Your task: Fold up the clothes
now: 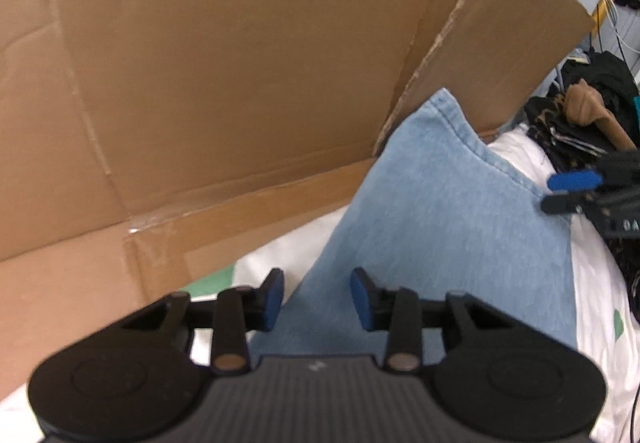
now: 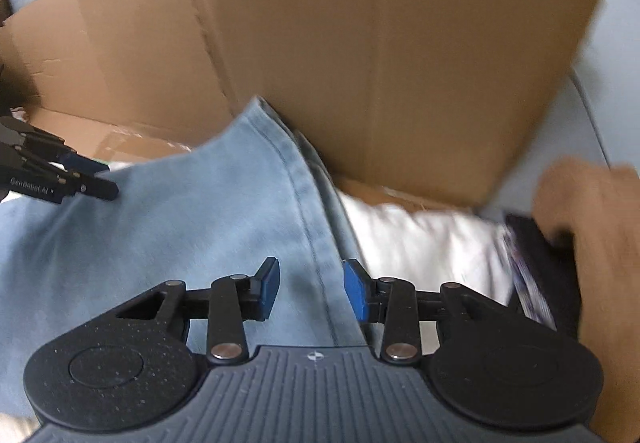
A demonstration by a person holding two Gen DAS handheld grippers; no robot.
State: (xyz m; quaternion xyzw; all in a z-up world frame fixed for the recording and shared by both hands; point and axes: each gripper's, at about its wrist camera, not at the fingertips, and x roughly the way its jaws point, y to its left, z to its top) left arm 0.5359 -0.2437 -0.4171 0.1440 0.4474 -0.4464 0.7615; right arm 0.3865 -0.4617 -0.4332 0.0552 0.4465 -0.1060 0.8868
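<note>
Light blue jeans [image 1: 440,235] lie folded flat on a white sheet [image 1: 600,283], their top end against a cardboard box. My left gripper [image 1: 318,297] hovers open over the jeans' left edge, with the denim below its pads and not pinched. In the same view my right gripper [image 1: 568,191] is at the jeans' right edge. In the right wrist view, my right gripper [image 2: 312,287] is open above the side seam of the jeans [image 2: 160,223], pads clear of the cloth. My left gripper [image 2: 100,179] shows at the far left over the denim.
A large open cardboard box [image 1: 240,63] stands close behind the jeans and fills the background [image 2: 400,63]. A pile of dark clothes [image 1: 608,79] with a tan garment [image 1: 588,107] lies to the right. A blurred tan shape [image 2: 592,211] sits over a dark item at right.
</note>
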